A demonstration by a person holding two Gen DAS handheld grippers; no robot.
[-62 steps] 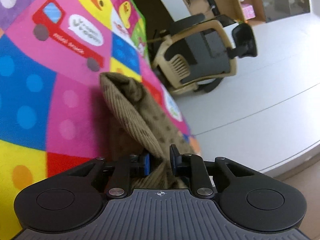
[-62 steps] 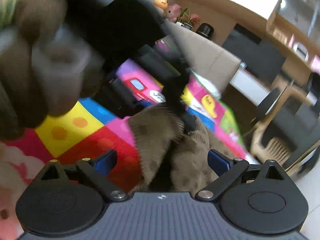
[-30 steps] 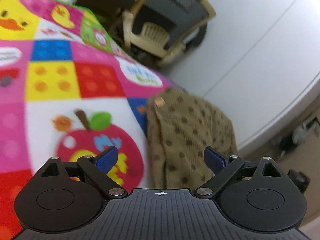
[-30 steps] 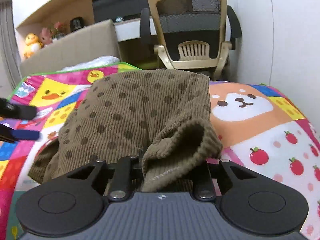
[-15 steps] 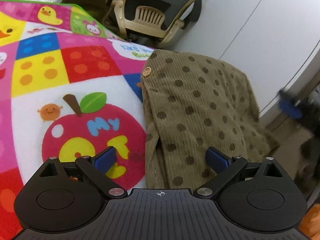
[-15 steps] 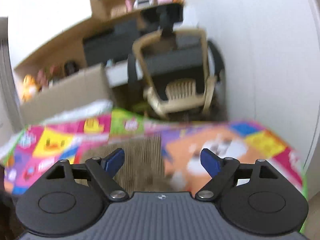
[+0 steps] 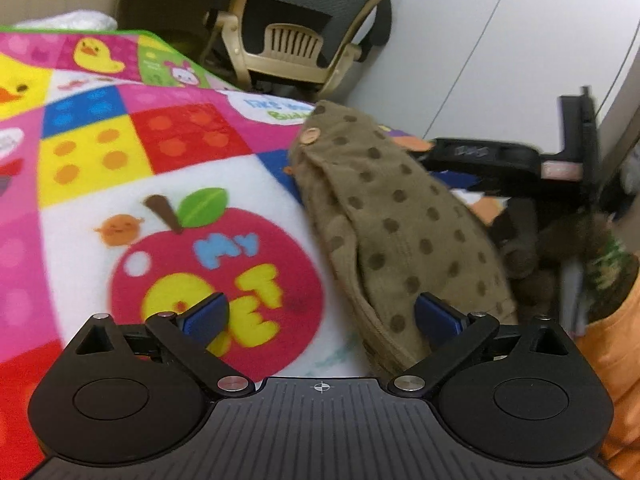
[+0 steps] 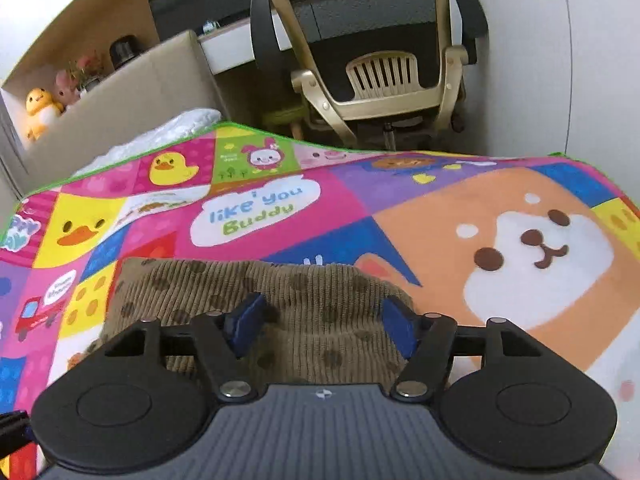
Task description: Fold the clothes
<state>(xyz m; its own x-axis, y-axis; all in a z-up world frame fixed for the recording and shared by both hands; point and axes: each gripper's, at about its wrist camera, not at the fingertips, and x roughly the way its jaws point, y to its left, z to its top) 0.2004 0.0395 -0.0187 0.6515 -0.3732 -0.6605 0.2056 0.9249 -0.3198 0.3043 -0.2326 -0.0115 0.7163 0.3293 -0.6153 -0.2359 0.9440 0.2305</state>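
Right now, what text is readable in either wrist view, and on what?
"like you Buddy": white speech bubble on the play mat.
"MY": red apple on the mat.
Small words on the truck's bubble and green rabbit square: too small to read.

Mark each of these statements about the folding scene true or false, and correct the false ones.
1. The left gripper is open and holds nothing. True.
2. The right gripper is clamped on the garment. False: its fingers are spread apart above the brown dotted corduroy garment.
3. The garment lies on a colourful cartoon blanket. True.
4. The garment is blue with stripes. False: it is brown with darker dots.
5. A button shows at the far end of the garment in the left wrist view. True.
6. An office chair stands beyond the blanket. True.
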